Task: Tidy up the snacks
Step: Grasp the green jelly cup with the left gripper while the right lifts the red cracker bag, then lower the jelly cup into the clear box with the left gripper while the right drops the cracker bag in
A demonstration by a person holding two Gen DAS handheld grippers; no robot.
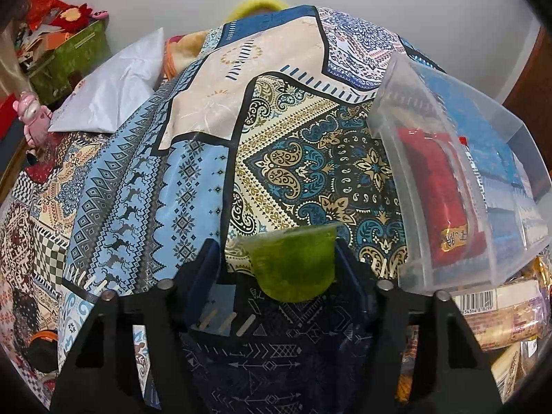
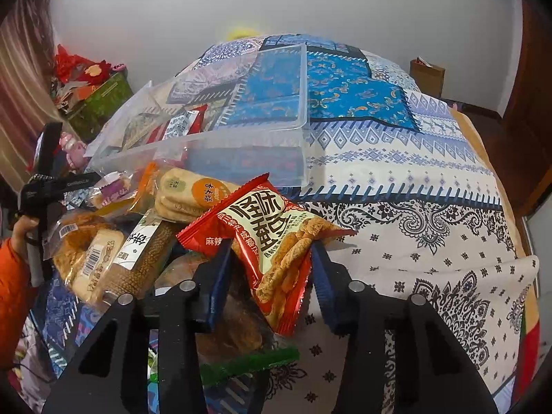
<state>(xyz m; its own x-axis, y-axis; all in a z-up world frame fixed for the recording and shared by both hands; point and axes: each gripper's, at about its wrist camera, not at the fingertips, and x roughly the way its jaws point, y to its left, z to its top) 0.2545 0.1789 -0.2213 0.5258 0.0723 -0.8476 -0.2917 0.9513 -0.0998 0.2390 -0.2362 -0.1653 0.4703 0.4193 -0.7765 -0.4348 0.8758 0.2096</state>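
Left claw [image 1: 277,269] pinches a green translucent jelly cup [image 1: 293,265], seemingly off-centre; right claw [image 2: 267,269] grips a red crinkly snack packet [image 2: 265,241]. Lift both gently toward the clear plastic bin [image 2: 276,158] mid-bed.

Soft, even indoor light; strong fisheye bending, dark vignetted corners, slight blur.

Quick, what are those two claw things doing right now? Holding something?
Left gripper: jaws around a green jelly cup; only one side visibly touches, so the grip cannot be told.
Right gripper: jaws closed on a red snack packet.
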